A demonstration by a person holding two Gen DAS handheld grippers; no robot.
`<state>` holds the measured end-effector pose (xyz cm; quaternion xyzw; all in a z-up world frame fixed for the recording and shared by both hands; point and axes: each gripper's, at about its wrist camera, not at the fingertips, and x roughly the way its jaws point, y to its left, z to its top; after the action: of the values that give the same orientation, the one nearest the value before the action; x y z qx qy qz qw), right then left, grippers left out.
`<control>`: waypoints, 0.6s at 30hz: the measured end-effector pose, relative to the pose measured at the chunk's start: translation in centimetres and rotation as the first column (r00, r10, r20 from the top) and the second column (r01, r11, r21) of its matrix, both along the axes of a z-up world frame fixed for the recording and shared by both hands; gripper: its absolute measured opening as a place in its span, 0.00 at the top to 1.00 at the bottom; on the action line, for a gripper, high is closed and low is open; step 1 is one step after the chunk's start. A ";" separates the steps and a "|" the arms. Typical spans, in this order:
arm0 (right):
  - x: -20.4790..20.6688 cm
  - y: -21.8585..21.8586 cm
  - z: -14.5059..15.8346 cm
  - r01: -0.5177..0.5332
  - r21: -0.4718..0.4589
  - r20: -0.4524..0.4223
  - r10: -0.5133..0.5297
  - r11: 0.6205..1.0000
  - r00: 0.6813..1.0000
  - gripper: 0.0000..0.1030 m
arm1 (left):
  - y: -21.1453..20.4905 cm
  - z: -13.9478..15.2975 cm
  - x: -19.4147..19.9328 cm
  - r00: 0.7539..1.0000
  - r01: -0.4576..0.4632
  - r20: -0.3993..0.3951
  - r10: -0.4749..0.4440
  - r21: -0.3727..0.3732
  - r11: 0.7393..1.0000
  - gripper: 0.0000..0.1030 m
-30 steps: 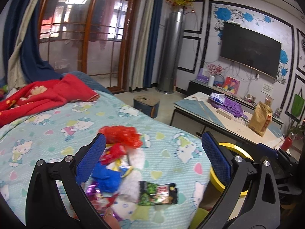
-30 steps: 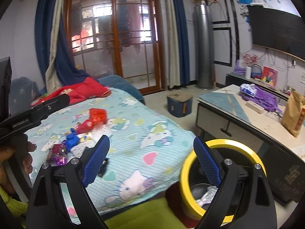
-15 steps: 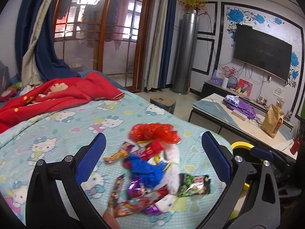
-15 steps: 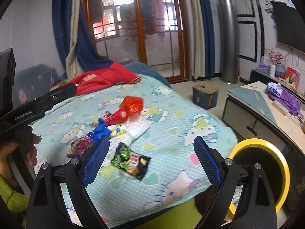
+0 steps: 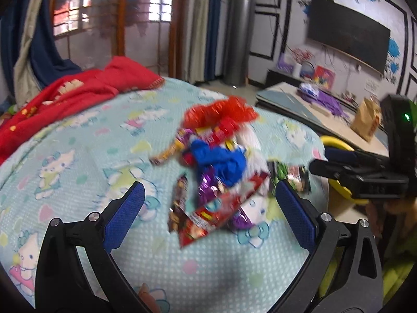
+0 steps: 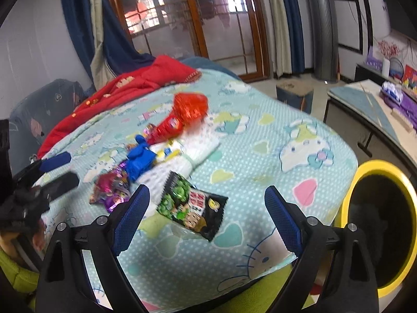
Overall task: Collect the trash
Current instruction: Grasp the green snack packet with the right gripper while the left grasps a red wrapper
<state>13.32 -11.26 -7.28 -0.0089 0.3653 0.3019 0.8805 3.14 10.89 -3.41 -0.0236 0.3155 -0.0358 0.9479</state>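
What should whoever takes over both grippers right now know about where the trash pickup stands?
Left gripper: open, empty, over the near end of the wrapper pile.
Right gripper: open, empty, fingers straddling the black-and-green snack packet, not touching it.
Trash: wrappers, red bag and blue scrap all lie on the bedspread.
Yellow-rimmed bin stands off the bed's right edge.
Done: nothing picked from this pile. Left: grab every piece, drop it in the bin.

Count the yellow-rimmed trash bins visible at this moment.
1. The yellow-rimmed bin stands on the floor off the bed's corner, at the right wrist view's right edge; its rim also peeks out behind the other gripper in the left wrist view. Others may be out of frame.
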 end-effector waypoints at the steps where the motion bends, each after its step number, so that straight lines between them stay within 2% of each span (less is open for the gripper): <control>1: 0.2 0.0 -0.3 0.001 -0.004 -0.012 -0.001 1.000 1.000 0.16 | -0.3 -0.3 0.0 1.000 0.011 -0.005 -0.011 0.003 1.000 0.10; 4: 0.6 0.2 -1.2 -0.005 -0.012 -0.044 0.005 1.000 0.999 0.19 | -1.5 -0.8 0.3 0.999 0.051 -0.013 -0.050 0.028 0.998 0.12; 9: 1.4 0.4 -2.3 -0.024 -0.009 -0.080 0.023 1.000 0.997 0.25 | -3.0 -1.3 1.1 0.997 0.075 -0.020 -0.074 0.077 0.994 0.21; 11: 2.2 0.4 -3.1 -0.024 0.006 -0.135 0.024 1.000 0.991 0.33 | -3.4 -1.3 1.4 0.997 0.081 -0.019 -0.080 0.097 0.992 0.25; 12: 2.4 0.4 -3.4 -0.020 0.011 -0.150 0.022 1.000 0.988 0.35 | -3.6 -1.3 1.6 0.997 0.082 -0.021 -0.080 0.104 0.991 0.26; 15: 2.5 0.3 -3.5 -0.022 0.017 -0.145 0.024 1.000 0.989 0.39 | -3.7 -1.4 2.1 0.996 0.084 -0.023 -0.082 0.110 0.990 0.33; 18: 2.1 0.5 -3.5 -0.046 0.012 -0.138 0.048 0.999 0.989 0.51 | -3.8 -1.6 2.4 0.996 0.089 -0.031 -0.086 0.103 0.991 0.46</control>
<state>15.39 -10.79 -10.83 0.0071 0.4239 0.3240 0.8457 5.54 7.07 -4.98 0.0394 0.3304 -0.0606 0.9411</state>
